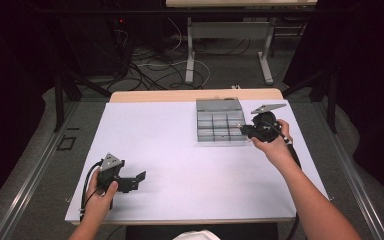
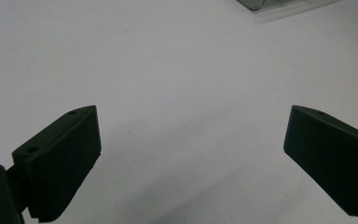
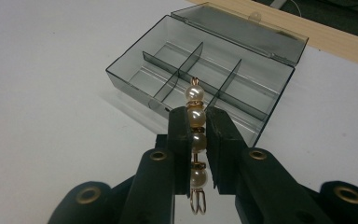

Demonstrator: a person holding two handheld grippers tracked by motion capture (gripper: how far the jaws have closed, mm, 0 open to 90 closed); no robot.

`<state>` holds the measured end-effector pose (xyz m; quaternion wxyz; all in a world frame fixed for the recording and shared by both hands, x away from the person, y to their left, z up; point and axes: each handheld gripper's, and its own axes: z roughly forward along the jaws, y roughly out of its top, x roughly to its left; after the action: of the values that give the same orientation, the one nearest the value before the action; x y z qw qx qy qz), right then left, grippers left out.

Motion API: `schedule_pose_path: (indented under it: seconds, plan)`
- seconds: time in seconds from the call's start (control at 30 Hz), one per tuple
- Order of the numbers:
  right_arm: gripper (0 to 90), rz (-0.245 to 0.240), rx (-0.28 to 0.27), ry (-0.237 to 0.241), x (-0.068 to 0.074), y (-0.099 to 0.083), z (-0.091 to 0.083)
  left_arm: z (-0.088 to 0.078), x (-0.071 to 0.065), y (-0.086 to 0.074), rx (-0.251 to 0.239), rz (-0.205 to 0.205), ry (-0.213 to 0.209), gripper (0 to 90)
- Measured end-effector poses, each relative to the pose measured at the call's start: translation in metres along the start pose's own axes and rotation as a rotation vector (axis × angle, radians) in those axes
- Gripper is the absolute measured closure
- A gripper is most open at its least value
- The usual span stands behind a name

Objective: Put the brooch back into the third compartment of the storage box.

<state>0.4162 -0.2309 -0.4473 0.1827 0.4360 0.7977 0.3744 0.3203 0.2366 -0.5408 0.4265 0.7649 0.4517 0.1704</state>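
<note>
Tongs in the person's right hand (image 1: 245, 131) sit right of centre in the high view, just beside the right edge of a grey compartment box (image 1: 220, 120) that lies open on the white tabletop (image 1: 180, 165); what they hold is too small to tell there. At the lower left of that view, the left tongs (image 1: 139, 179) rest low over the bare tabletop, well apart from the box, jaws spread.

From the left gripper view, the left tongs (image 2: 191, 163) stand wide apart with nothing between them, white tabletop (image 2: 168, 70) beneath, and a corner of the box (image 2: 256, 4) at the top edge.

From the right gripper view, the right tongs (image 3: 198, 135) are pressed onto a short string of pearl beads with gold links (image 3: 196, 119), held upright at centre frame. One bead rises above the jaws; a gold loop hangs below. Behind it, in the upper middle, the box (image 3: 135, 70) shows its dividers and its lid (image 3: 242, 30) folded back.
</note>
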Motion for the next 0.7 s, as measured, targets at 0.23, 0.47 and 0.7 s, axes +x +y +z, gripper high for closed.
schedule_pose_path:
  seconds: [0.23,0.47,0.7]
  plan:
    - [80.8,-0.021,-0.011,-0.011,-0.004,0.011,0.005,0.0,0.0,0.0,-0.001,-0.001,0.0,3.7]
    - [80.8,-0.037,-0.03,-0.016,-0.007,0.022,0.008,-0.001,0.001,0.0,0.01,0.002,-0.006,3.7]
    - [81.0,-0.049,0.0,-0.027,-0.009,0.031,0.019,-0.001,0.002,0.0,0.01,0.011,-0.004,3.7]
